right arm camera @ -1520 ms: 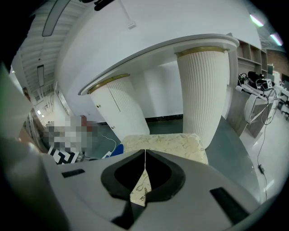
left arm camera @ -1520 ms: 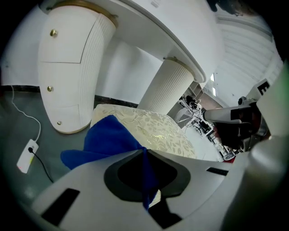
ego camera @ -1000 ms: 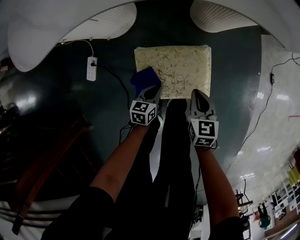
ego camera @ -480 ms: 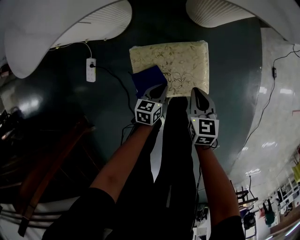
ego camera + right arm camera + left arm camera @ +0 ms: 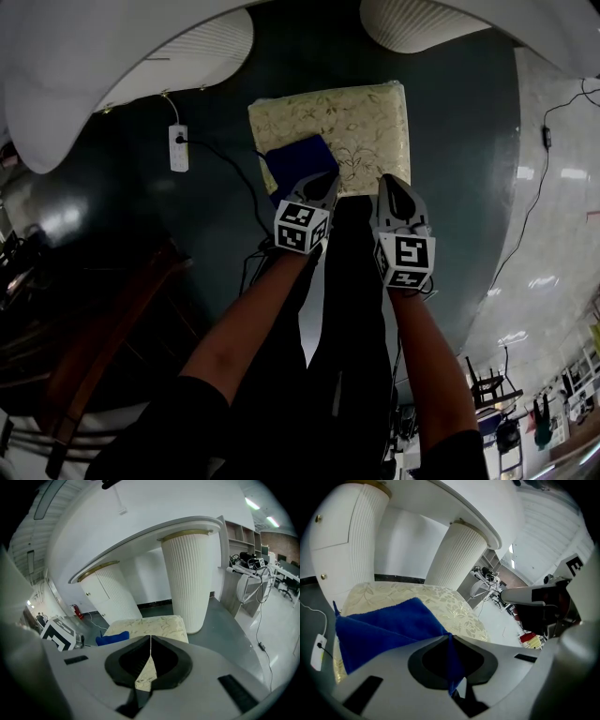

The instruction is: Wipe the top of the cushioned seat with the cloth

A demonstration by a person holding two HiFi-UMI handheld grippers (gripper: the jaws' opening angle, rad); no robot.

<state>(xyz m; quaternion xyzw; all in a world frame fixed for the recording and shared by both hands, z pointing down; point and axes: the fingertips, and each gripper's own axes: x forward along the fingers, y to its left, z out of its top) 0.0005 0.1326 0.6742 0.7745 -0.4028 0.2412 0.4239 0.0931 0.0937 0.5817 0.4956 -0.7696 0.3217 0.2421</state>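
The cushioned seat [image 5: 361, 117] is a cream square with a leafy pattern, on the dark floor just ahead of the person's legs. A blue cloth [image 5: 298, 161] lies over its near left part. My left gripper [image 5: 324, 180] is shut on the cloth's near edge. In the left gripper view the cloth [image 5: 386, 630] spreads from the closed jaws across the seat [image 5: 450, 604]. My right gripper [image 5: 391, 184] hovers at the seat's near right edge, shut and empty. The right gripper view shows the seat [image 5: 150, 624] and the cloth [image 5: 112, 638] beyond its closed jaws.
Two white fluted column bases [image 5: 192, 52] [image 5: 422, 21] stand behind the seat. A white power strip [image 5: 177, 148] with a cable lies on the floor to the left. Dark wooden furniture [image 5: 103, 319] is at the near left. Another cable [image 5: 525, 225] runs along the right.
My left gripper has slid the blue cloth rightwards, from the seat's left edge further onto its top. The right gripper has barely moved.
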